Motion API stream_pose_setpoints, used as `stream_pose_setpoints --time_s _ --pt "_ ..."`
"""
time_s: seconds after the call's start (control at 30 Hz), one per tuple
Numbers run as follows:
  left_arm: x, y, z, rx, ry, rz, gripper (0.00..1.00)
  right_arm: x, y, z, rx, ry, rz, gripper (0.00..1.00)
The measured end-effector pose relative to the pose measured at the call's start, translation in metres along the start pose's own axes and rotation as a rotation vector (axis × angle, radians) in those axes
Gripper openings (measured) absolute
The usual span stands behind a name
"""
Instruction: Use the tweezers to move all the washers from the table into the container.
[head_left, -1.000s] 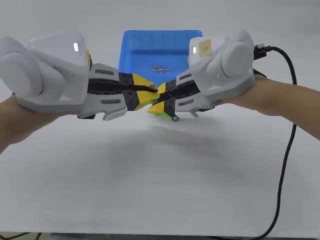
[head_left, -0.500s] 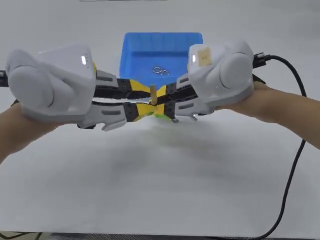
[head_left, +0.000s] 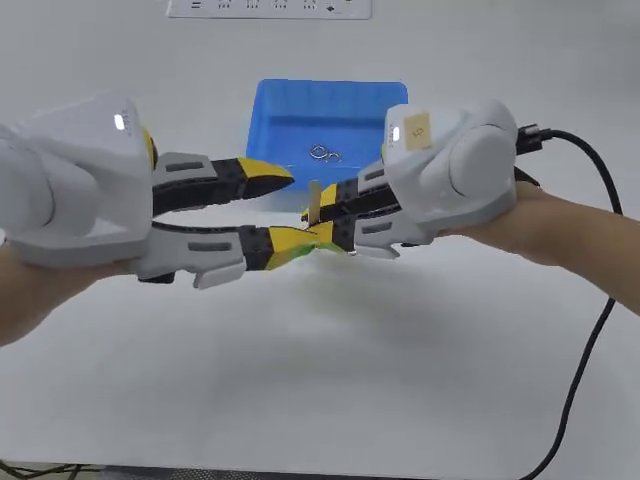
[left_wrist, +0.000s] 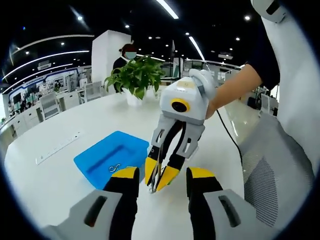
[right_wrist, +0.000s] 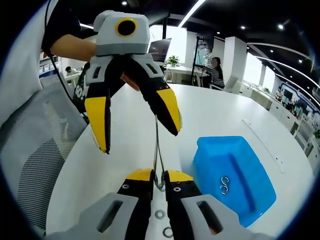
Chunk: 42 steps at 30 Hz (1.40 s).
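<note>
Left gripper (right_wrist: 139, 136) ahead of tweezers (right_wrist: 157, 150); 2 washers (right_wrist: 159, 214)

In the head view we look from above, forward and down, and the shallow blue plastic container (head_left: 300, 110) lies at the far side of the white table (head_left: 320, 380). The left gripper view looks low over the table, with the container near, ahead on its left. The right gripper view faces the opposite way, with the container on its right. All three views share the container. Each gripper view has the other gripper close before it: the right gripper (left_wrist: 159, 181) and the left gripper (right_wrist: 139, 137).
</note>
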<state>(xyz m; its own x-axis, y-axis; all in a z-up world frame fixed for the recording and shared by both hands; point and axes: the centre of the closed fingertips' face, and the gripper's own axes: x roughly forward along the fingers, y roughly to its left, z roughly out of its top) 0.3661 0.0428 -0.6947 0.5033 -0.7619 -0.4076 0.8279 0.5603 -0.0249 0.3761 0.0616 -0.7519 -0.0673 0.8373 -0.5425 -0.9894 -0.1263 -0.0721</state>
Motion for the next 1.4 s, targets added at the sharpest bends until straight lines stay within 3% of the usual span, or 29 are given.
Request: stream_pose_setpoints --time_s 0.57,0.73,1.0,1.4 --pt "-0.043 -0.015 -0.001 -0.057 -0.048 0.085 0.57 -0.011 0.018 0.028 -0.030 0.017 -0.011 0.09" --pt "-0.052 -0.022 0.000 -0.081 -0.072 0.082 0.63 -0.015 0.018 0.037 -0.041 0.012 -0.017 0.09" --pt "-0.070 -0.026 -0.006 -0.102 -0.089 0.120 0.68 -0.027 0.017 0.058 -0.064 -0.006 -0.044 0.09" --pt "-0.083 -0.032 -0.009 -0.142 -0.132 0.142 0.80 -0.042 0.009 0.069 -0.085 0.008 -0.080 0.09"
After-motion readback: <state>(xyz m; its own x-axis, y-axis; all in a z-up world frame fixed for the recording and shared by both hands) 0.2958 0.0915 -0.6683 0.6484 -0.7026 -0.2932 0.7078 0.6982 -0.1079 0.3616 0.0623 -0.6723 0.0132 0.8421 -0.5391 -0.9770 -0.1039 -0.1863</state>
